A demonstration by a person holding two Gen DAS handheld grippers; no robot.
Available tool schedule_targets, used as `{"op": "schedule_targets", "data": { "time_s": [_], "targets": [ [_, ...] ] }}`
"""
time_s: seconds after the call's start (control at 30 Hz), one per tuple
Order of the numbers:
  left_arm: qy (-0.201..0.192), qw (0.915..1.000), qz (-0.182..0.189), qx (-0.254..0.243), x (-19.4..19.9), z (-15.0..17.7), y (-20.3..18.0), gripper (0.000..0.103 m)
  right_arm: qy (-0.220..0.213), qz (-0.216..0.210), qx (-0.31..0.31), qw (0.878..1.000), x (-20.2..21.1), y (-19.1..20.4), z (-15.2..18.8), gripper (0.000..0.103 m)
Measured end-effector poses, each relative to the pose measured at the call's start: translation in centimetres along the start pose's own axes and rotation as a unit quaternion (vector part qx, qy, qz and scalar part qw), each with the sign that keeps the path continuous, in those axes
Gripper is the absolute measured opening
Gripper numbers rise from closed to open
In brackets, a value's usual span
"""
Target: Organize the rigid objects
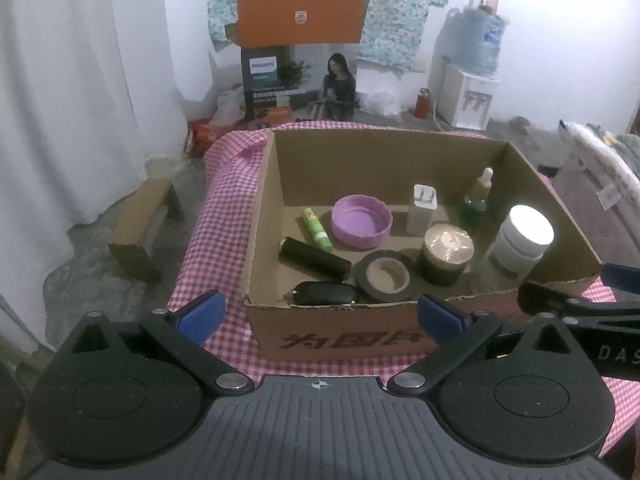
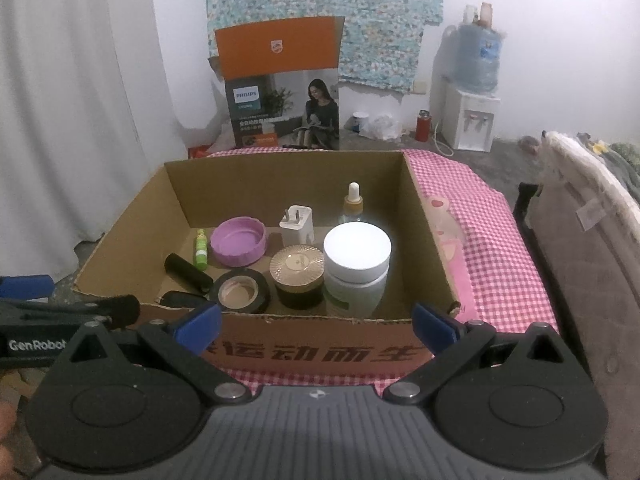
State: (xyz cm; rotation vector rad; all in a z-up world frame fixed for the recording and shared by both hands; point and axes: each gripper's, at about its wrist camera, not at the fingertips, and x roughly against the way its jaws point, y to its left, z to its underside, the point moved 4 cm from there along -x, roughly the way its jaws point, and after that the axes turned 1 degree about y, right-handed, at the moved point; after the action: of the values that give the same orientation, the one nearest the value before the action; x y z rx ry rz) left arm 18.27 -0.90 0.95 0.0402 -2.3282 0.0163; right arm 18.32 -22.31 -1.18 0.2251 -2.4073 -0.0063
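Both the left gripper [image 1: 320,312] and right gripper [image 2: 316,318] were held spread wide and empty before the open brown cardboard box [image 2: 320,354]. Inside it were gathered a white-lidded plastic jar [image 2: 356,268], a gold-lidded dark jar [image 2: 297,276], a black tape roll [image 2: 239,290] and a pink round lid [image 2: 238,246] (nothing was seen outside); the task was judged nearly done.
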Motion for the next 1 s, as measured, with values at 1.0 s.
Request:
{"op": "schedule_targets", "data": {
  "time_s": [1.0],
  "targets": [
    [0.007, 0.9999, -0.008, -0.002, 0.28, 0.02, 0.46, 0.102, 0.003, 0.001, 0.005, 1.0, -0.02, -0.06, 0.34, 0.103]
  ]
}}
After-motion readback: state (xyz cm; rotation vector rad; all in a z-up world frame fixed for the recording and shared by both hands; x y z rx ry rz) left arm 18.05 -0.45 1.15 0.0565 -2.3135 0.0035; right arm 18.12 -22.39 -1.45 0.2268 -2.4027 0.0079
